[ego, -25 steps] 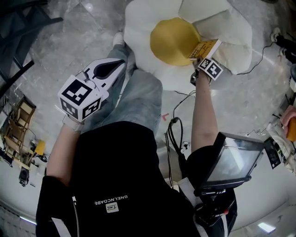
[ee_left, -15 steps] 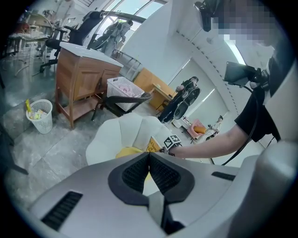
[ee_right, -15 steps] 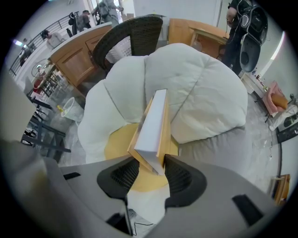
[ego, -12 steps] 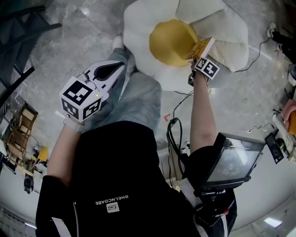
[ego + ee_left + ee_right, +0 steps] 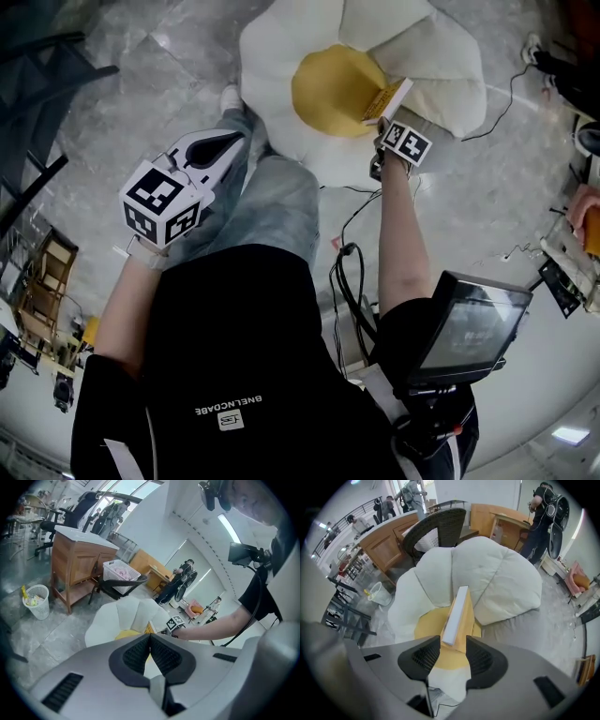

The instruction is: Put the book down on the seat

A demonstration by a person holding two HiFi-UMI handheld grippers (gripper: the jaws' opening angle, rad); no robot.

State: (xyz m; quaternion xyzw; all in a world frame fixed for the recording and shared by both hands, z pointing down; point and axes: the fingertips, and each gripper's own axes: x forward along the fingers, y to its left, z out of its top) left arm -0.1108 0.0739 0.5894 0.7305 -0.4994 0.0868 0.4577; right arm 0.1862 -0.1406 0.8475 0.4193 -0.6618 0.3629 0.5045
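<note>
Now: my R gripper (image 5: 453, 644) jaws pinch book (image 5: 457, 613) edge-up, seat (image 5: 426, 623) just beyond, ready for lowering; L gripper (image 5: 150, 637) jaws closed, empty, spare.

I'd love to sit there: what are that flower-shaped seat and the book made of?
The seat looks like soft stuffed fabric, matte: puffy white petals with seams round a yellow centre. The book looks like paper, white page edges under an orange cover, probably thin card.
</note>
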